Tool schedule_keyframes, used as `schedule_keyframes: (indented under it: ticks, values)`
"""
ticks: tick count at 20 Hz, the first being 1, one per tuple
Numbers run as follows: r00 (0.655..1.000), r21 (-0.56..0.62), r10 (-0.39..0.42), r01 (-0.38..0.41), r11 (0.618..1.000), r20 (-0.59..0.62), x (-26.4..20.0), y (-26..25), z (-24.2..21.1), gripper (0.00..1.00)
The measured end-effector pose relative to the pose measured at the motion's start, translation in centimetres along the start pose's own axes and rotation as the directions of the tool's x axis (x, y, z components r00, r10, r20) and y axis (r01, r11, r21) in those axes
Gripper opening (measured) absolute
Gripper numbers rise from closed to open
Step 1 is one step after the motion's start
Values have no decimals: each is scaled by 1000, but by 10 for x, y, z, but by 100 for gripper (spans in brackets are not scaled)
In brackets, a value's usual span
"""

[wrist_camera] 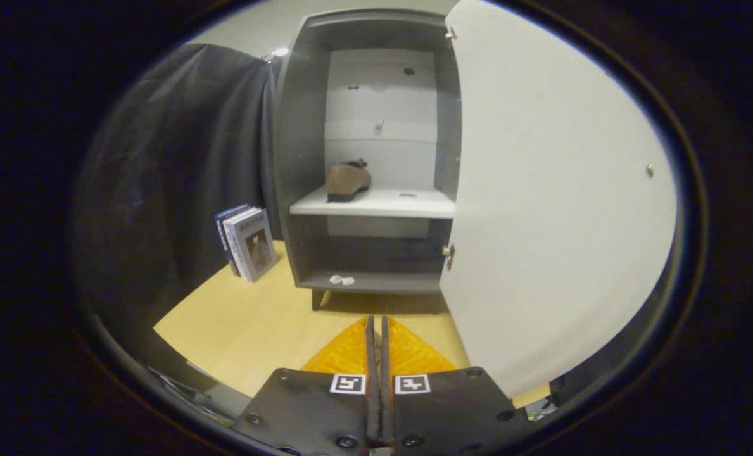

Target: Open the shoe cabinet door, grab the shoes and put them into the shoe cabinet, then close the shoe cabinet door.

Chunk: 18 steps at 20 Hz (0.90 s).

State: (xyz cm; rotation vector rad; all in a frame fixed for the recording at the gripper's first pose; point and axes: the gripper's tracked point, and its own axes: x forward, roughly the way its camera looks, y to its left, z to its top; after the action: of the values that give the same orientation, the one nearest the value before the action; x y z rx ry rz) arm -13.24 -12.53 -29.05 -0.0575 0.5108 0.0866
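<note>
Looking along my gripper [377, 329], I see the cabinet door [560, 202] first: a broad pale panel swung wide open on the right, hinged at the cabinet's right side, with a small knob near its far edge. Behind it stands the shoe cabinet [300, 158], grey-walled with a lighter back panel, resting on short legs on the wooden floor [249, 323]. A white shelf [382, 204] splits it into an upper and a lower compartment. Dark cloth hangs to the left of the cabinet, and a few books [248, 242] lean upright against it, close to the cabinet's left wall.

One shoe [347, 180] sits on the shelf toward its left edge: brown, low-cut, with a dark sole, its toe pointing out to the front left. Two small white bits [342, 279] lie at the front edge of the cabinet's bottom board.

My gripper's fingers are pressed together with nothing between them, hovering over the floor just short of the cabinet's front.
</note>
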Motion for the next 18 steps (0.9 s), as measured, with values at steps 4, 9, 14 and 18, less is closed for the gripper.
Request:
schedule_keyframes:
  ticks: [4,9,14,18]
  values:
    - [992,30,55,-52,998,-115,43,28,-49,3]
    - [964,25,71,-67,997,-255,87,47,-109,6]
    - [939,-60,26,-50,997,-343,112,50,-147,28]
    - [913,-108,-20,-27,994,-407,131,53,-177,32]
